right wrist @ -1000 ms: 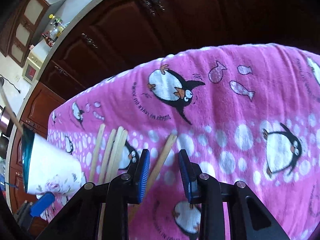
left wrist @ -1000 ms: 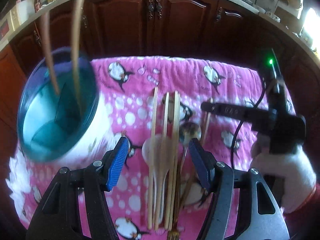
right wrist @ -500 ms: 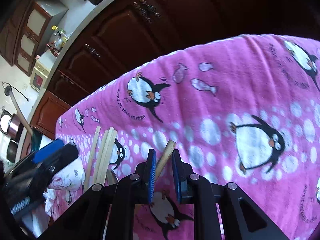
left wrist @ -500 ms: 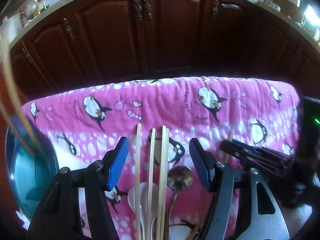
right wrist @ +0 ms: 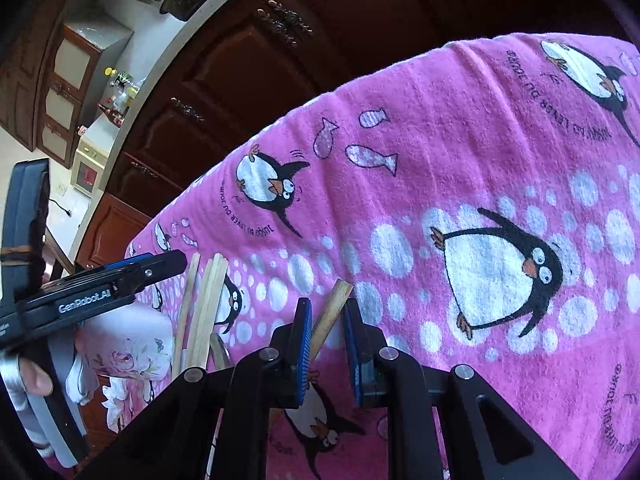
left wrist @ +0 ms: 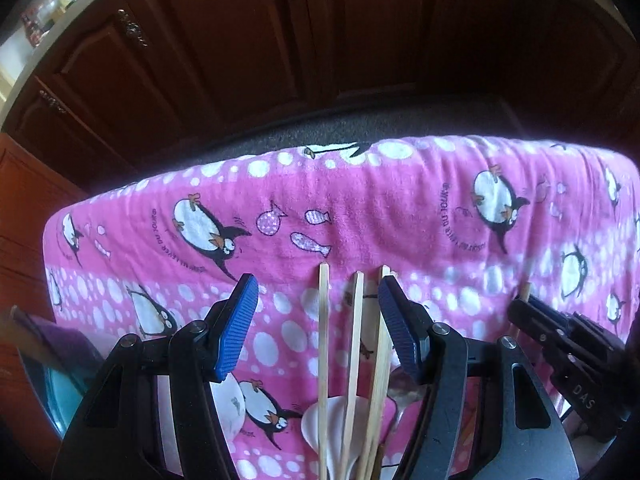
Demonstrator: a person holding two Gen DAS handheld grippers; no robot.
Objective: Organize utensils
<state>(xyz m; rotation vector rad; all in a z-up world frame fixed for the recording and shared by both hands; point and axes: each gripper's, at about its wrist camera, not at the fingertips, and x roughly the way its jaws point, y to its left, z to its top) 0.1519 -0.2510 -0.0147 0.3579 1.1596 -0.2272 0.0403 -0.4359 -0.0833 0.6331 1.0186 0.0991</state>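
On the pink penguin towel [left wrist: 400, 208], three pale chopsticks [left wrist: 354, 340] lie side by side between the fingers of my open left gripper [left wrist: 318, 328], which hovers above them without touching. Their near ends cross white spoons [left wrist: 320, 424] and a metal spoon [left wrist: 400, 384]. My right gripper [right wrist: 328, 344] is shut on a thicker wooden chopstick [right wrist: 334, 304], whose end sticks out past the pads. From the left wrist the right gripper [left wrist: 524, 314] shows at the right with that chopstick [left wrist: 525, 292]. The left gripper [right wrist: 168, 260] reaches in over the other chopsticks [right wrist: 204, 304].
A white floral cup [right wrist: 128, 344] with a teal inside [left wrist: 52, 384] stands at the towel's left, holding a wooden stick. Dark wooden cabinets [left wrist: 320, 40] lie beyond the towel's far edge. The towel's right half [right wrist: 500, 160] holds no objects.
The right jaws closed on the thick chopstick. My left gripper moved toward the far edge, so the cup slid to the frame's lower left corner; its jaws stayed open.
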